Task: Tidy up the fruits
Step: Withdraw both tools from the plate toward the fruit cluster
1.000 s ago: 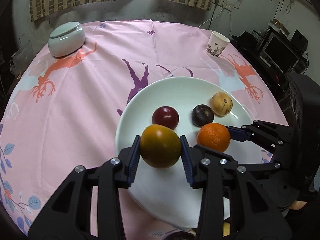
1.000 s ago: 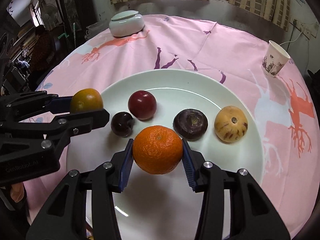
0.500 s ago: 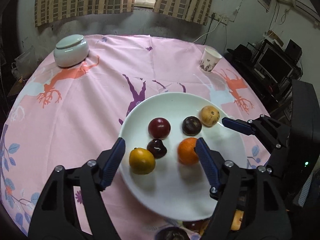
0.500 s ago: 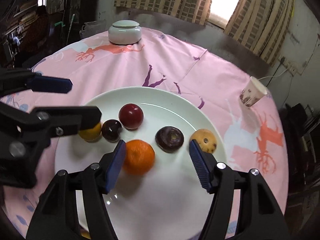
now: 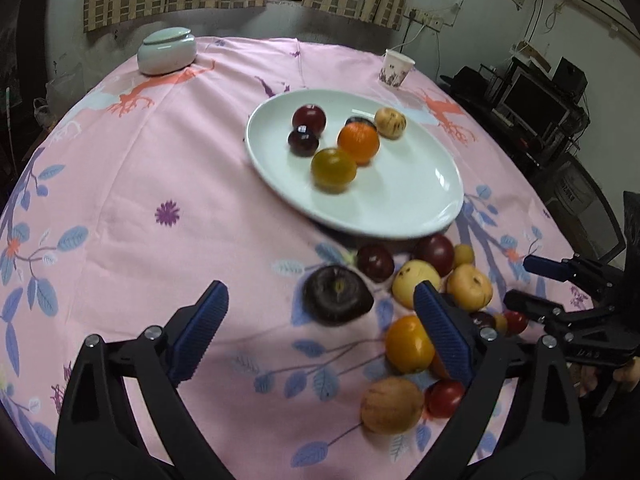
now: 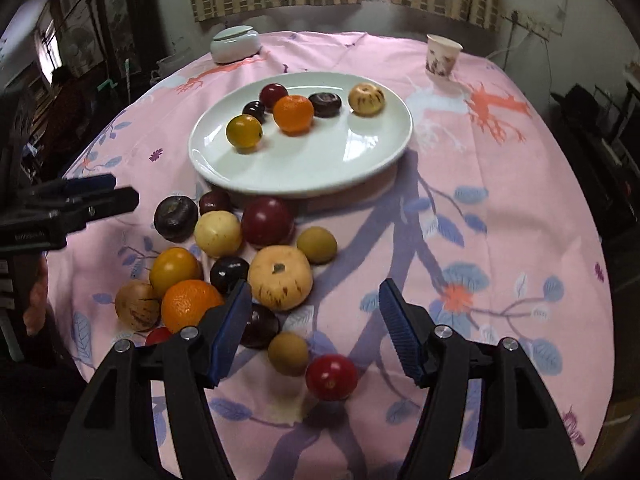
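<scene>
A pale green lidded ceramic jar point(image 5: 167, 50) stood at the worktop's far left edge; a patterned paper cup point(image 5: 396, 68) stood at its far right edge.

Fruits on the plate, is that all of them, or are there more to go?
Not all. Six fruits sit on the white plate, among them the orange. Nothing is in hand: the left gripper is opening and the right gripper stands open, both empty. A pile of loose fruit waits on the pink tablecloth.

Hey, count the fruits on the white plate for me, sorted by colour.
Orange fruit: 1
Yellow fruit: 1
Tan fruit: 1
Red fruit: 1
Dark purple fruits: 2
Total: 6
</scene>
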Demonstrator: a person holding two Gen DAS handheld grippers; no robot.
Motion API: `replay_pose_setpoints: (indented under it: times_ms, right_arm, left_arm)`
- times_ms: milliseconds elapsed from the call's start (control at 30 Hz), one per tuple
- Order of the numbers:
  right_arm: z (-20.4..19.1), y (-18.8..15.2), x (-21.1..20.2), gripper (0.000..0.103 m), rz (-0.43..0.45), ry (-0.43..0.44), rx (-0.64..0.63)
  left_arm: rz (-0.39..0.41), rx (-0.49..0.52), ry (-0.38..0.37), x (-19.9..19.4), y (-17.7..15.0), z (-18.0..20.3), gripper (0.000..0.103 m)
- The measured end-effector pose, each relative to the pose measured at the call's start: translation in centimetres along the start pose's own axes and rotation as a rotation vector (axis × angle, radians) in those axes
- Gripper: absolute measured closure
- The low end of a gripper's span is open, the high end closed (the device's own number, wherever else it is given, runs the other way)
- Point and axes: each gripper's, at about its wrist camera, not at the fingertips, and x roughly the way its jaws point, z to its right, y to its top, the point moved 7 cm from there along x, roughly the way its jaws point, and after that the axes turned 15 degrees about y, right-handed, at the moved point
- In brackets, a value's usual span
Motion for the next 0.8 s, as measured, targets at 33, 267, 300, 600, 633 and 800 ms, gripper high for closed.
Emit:
replay_pose_setpoints:
  times_ms: [33,267,300,600,633,800]
  right_arm:
    - [0.1,-0.4,0.0,0.036,0.000,0.018,0.031]
    - [-0.7,-1.2,-0.2,0.036,0.001,0.071,0.089]
    - [-0.8,-1.3,-0.5,0.036,0.002,0.064,0.078]
    - [1.3,-5.1,-2.4,0.036,-0.035,-0.001,0.122]
    - [1.4,-5.3,-2.4,0.036,-0.031,0.003,0.131]
    - [1.5,-5.3,-1.8,0.037,0.005,0.015,0.114]
  left_arm:
    - [-0.011,0.007,0.011,0.2,-0.6,-0.1,0.008]
    - [-0.012,0.000,0.044,-0.4,-2.1,-1.5,0.008]
    - [-0.010,-0.002,0.039,-0.5,-2.3,-1.7,0.008]
    - [-0.002,0.030,0.027,-1.5,-3.4,-1.2,0.008]
    - [-0.004,0.034,0.024,-1.6,-3.6,-1.0,0.008]
    - [-0.006,0.061,0.036,-2.1,-4.2,-0.3,0.008]
